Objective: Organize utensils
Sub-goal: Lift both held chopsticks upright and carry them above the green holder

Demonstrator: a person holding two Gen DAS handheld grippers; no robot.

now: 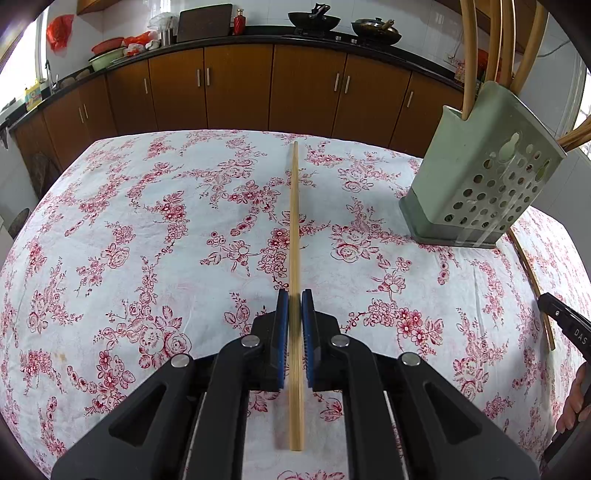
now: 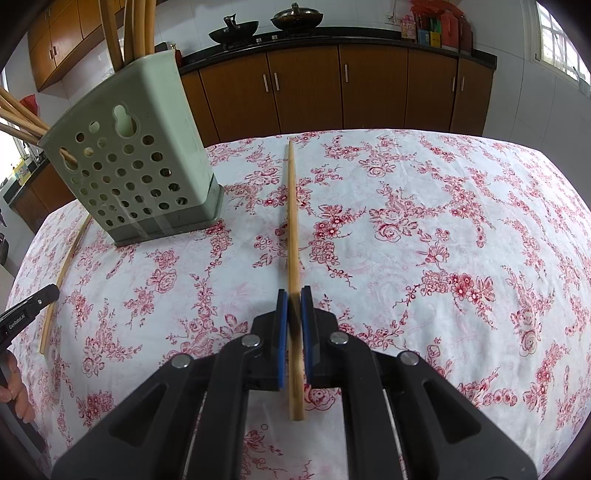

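My left gripper (image 1: 294, 301) is shut on a wooden chopstick (image 1: 294, 221) that points straight ahead over the floral tablecloth. My right gripper (image 2: 294, 299) is shut on another wooden chopstick (image 2: 291, 214), also pointing ahead. A green perforated utensil holder (image 1: 480, 177) stands on the table between the two grippers, to the right in the left wrist view and to the left in the right wrist view (image 2: 136, 162). It holds several chopsticks and long wooden handles. The right gripper's body (image 1: 565, 325) shows at the right edge, the left gripper's body (image 2: 26, 314) at the left edge.
The table (image 1: 147, 221) has a white cloth with red flowers. Brown cabinets (image 1: 240, 88) and a dark counter with woks (image 1: 314, 18) run behind it. The far table edge lies just past the chopstick tips.
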